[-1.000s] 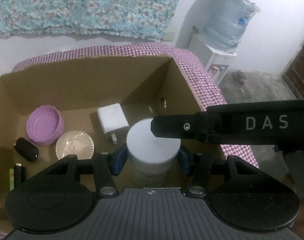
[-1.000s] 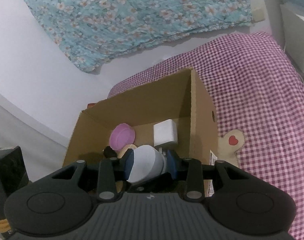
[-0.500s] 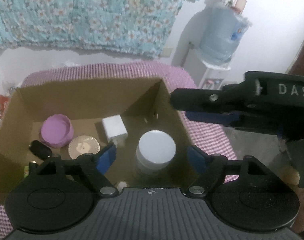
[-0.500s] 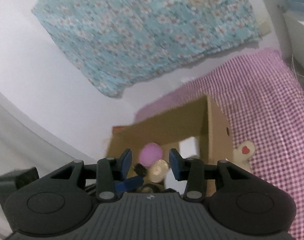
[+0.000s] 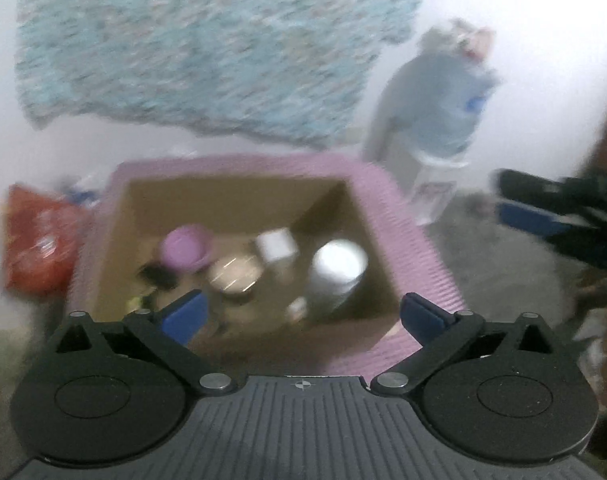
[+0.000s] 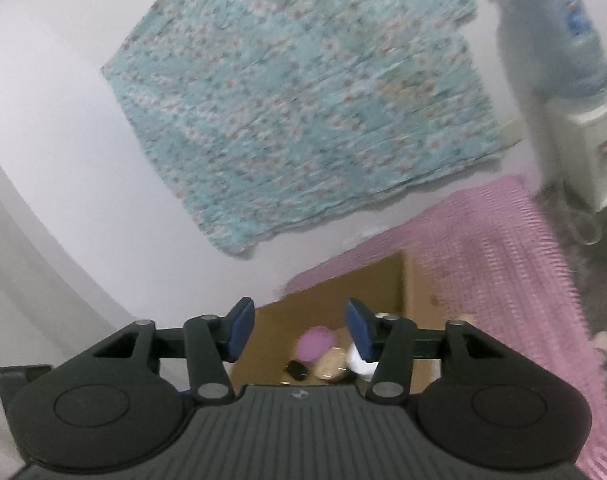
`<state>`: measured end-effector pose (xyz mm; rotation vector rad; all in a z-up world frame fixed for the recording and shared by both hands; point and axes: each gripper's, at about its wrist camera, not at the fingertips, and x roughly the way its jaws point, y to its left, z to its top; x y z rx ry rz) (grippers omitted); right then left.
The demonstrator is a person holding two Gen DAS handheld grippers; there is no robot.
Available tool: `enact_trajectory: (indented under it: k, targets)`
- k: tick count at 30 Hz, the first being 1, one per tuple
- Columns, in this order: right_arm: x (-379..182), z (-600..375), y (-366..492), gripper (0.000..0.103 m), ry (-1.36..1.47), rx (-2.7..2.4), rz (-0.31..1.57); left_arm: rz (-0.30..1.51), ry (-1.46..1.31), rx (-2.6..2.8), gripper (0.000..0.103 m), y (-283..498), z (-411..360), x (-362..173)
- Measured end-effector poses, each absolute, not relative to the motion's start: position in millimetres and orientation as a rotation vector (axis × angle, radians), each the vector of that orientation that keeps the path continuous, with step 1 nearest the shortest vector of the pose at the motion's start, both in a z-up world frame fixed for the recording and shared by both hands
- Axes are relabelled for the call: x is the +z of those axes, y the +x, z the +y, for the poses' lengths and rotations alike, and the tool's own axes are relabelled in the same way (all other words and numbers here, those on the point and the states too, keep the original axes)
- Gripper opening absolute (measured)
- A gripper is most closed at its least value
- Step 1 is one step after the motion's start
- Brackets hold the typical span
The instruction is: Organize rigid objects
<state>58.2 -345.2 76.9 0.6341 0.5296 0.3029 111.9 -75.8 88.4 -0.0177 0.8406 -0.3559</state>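
The picture is blurred by motion. An open cardboard box (image 5: 231, 188) holds a white jar (image 5: 337, 270), a purple bowl (image 5: 187, 250), a white cube (image 5: 277, 244), a round plate (image 5: 233, 274) and a small black item (image 5: 155, 276). My left gripper (image 5: 301, 316) hangs above the box's near side, its jaws opening wide with nothing between them. In its own view my right gripper (image 6: 299, 332) is above the box (image 6: 343, 292) and the purple bowl (image 6: 313, 342); its jaws are opening and hold nothing. It also shows at the right edge of the left wrist view as the right gripper (image 5: 519, 204).
The box sits on a pink checked cloth (image 6: 503, 248). A red bag (image 5: 39, 240) lies left of the box. A water bottle on a white dispenser (image 6: 555, 40) stands at the right, and a floral cloth (image 5: 207, 48) hangs on the wall behind.
The left jaws let go of the white jar and spread wide; the jar stays upright in the box. Both grippers rose and drew back from the box. The right jaws widened.
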Motion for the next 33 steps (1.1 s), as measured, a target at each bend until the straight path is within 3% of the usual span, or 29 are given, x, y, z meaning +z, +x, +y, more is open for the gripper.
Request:
enact_trajectory:
  k: [10, 17, 25, 27, 33]
  targets:
    - [59.4, -327.8, 9.3, 0.055, 0.59, 0.145, 0.611, 0.889, 0.006, -0.125, 0.103, 82.3, -89.0, 76.0]
    - [73.1, -309.7, -5.1, 0.063, 0.504, 0.112, 0.598, 0.924, 0.014, -0.253, 0.103, 72.6, -100.9, 66.8]
    - [77.9, -284.8, -4.1, 0.085, 0.403, 0.08, 0.61, 0.904, -0.031, -0.258, 0.103, 72.1, -86.0, 65.9]
    - [76.1, -279.6, -2.1, 0.101, 0.395, 0.076, 0.623, 0.906, -0.048, -0.25, 0.103, 74.7, -80.7, 66.1]
    - [71.8, -265.1, 5.2, 0.103, 0.348, 0.018, 0.655, 0.909, -0.039, -0.192, 0.103, 89.8, -67.0, 65.3]
